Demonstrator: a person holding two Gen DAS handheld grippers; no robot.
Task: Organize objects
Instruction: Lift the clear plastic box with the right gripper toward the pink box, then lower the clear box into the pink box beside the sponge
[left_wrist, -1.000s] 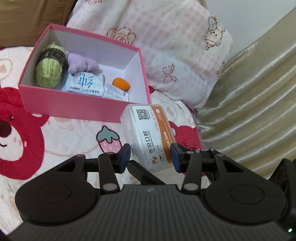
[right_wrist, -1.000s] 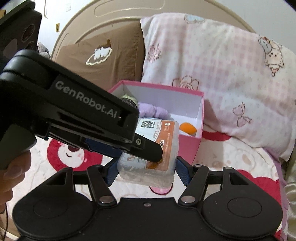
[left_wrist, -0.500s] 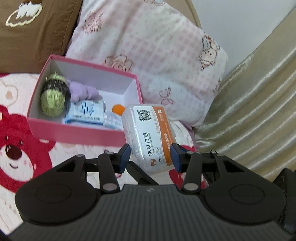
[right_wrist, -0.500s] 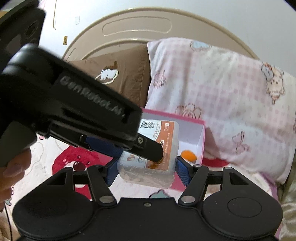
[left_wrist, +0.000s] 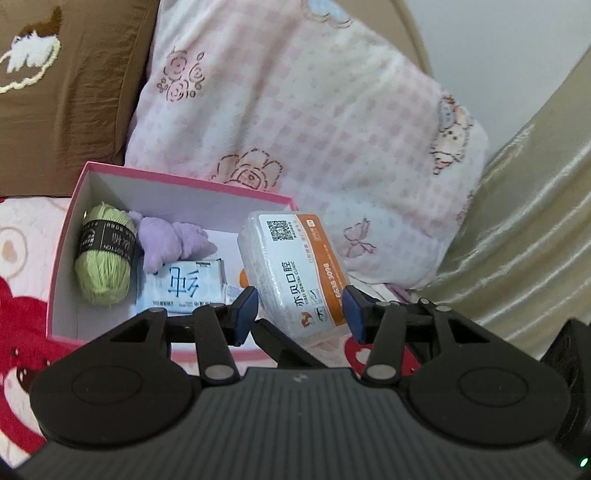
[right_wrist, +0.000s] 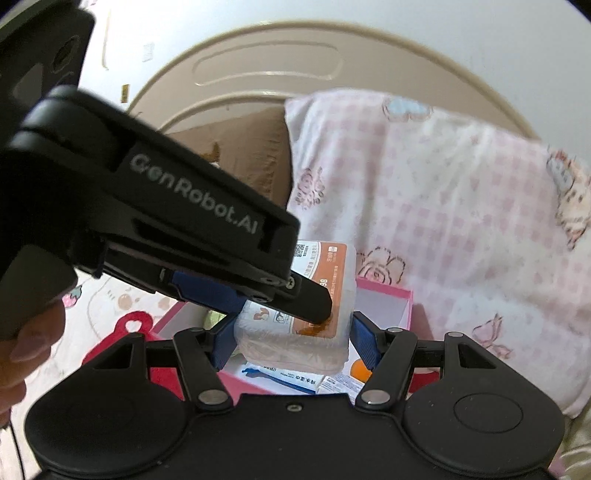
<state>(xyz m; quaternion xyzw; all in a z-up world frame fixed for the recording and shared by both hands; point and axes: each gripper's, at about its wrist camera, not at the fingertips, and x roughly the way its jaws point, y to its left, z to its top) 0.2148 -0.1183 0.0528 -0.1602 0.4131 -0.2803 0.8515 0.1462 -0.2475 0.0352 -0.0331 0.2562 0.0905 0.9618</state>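
Two hand-held grippers carry one clear plastic case (left_wrist: 291, 273) w/ an orange-and-white label over a pink box (left_wrist: 64, 236) on a bed.

Progress, judged from the views: the box already holds a green yarn ball (left_wrist: 104, 254), a lilac soft toy (left_wrist: 168, 242), a blue-and-white tissue pack (left_wrist: 183, 284) and something small and orange, mostly hidden. The case is not yet inside; it hangs above the box's near-right part. Placing it looks like the step left. No other loose items show on the blanket (left_wrist: 18, 240), so the job seems near its end.

Right gripper (right_wrist: 291, 341): jaws clamped on the case, blue pads pressed to its two short sides, case end sitting between the fingertips and reaching ahead of them.

Left gripper (left_wrist: 299, 314): jaws are opening. In its own view the case sits between and ahead of the pads, w/ slim gaps either side. In the right view one left finger lies across the case's label, tip touching the top; whether it presses I cannot tell.

Pose: both grippers tilt moderately downward toward the box, left one crossing in from the right gripper's upper left. Part of the person's hand (right_wrist: 22, 354) shows on the left handle. Pillows lie beyond the jaws.
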